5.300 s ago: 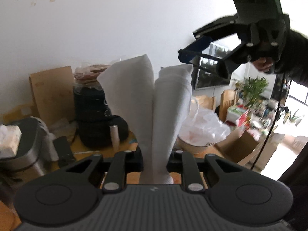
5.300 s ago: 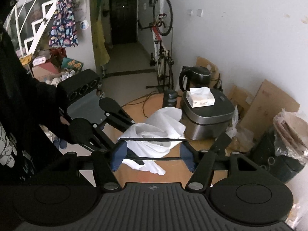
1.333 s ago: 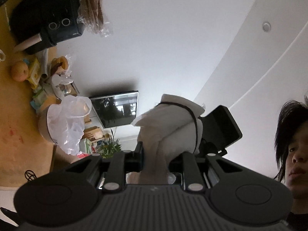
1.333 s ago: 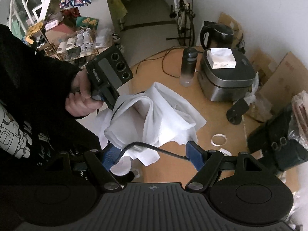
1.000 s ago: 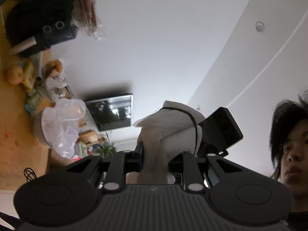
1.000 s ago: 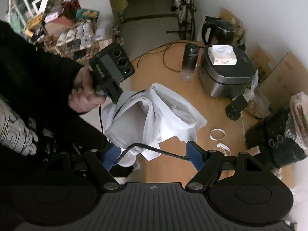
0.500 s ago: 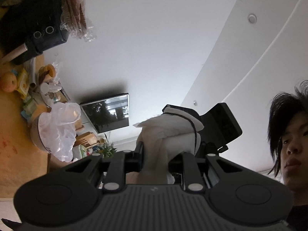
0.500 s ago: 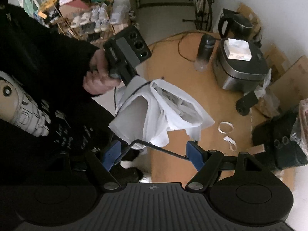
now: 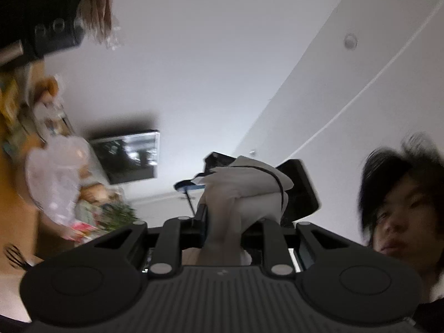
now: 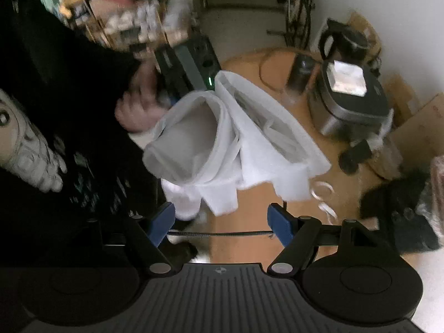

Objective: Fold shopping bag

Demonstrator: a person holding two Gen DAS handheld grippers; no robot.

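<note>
The left gripper (image 9: 223, 222) is pinching a bunched neck of the white shopping bag (image 10: 230, 144), its jaws pressed in on the cloth, and holding it up in the air above the near edge of the round wooden table (image 10: 249, 199). The right gripper (image 10: 220, 219) sits just this side of the bag with its blue pads (image 10: 162, 219) spread wide and nothing between them; only the thin black band runs straight across the gap.

The step in hand looks like gathering the hanging bag into a fold. To do it well, I'd say the right gripper should go for one clean edge or bottom corner of the bag, not the middle of the bunch, and close only once a single layer stack lies between the pads. The left should keep its pinch firm so the cloth can't slide out. Bringing the bag down onto the table would help flatten it.

The bag itself is soft, pale, non-woven-looking fabric, crumpled and far from flat. From the right wrist view it splays into two lobes: one rolled open like a tube on the side away from the table's rice cooker (image 10: 352, 102), the other spread toward the cooker with creased strips, perhaps handles, lying on it. Its lower corners dangle loose toward the right gripper.
</note>
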